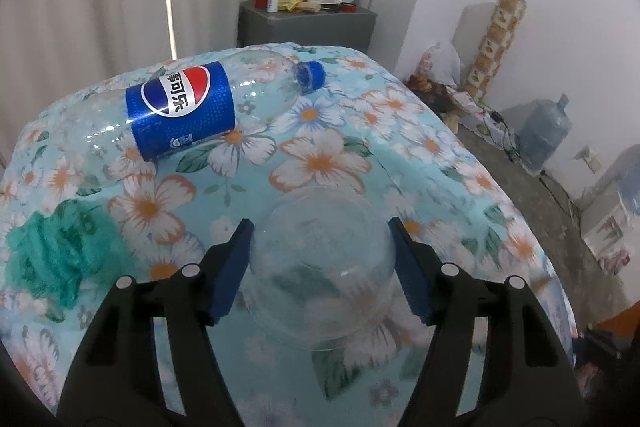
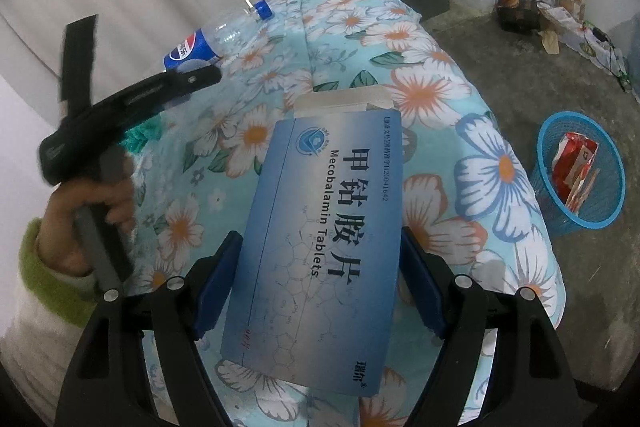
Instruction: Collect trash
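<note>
My left gripper [image 1: 322,227] is shut on a clear plastic cup [image 1: 320,267], held above the floral bedspread [image 1: 320,155]. An empty Pepsi bottle [image 1: 180,107] with a blue cap lies on the bed ahead to the left; it also shows in the right wrist view [image 2: 192,51]. A crumpled green cloth [image 1: 60,251] lies at the left. My right gripper [image 2: 320,243] is shut on a blue Mecobalamin tablet box [image 2: 320,247], held over the bed. A blue mesh trash basket [image 2: 580,167] with a red wrapper inside stands on the floor to the right.
A grey cabinet [image 1: 308,27] with a red flask and packets stands behind the bed. Bags, cables and a water jug [image 1: 544,131] sit along the right wall. The left hand and its gripper [image 2: 120,107] show in the right wrist view.
</note>
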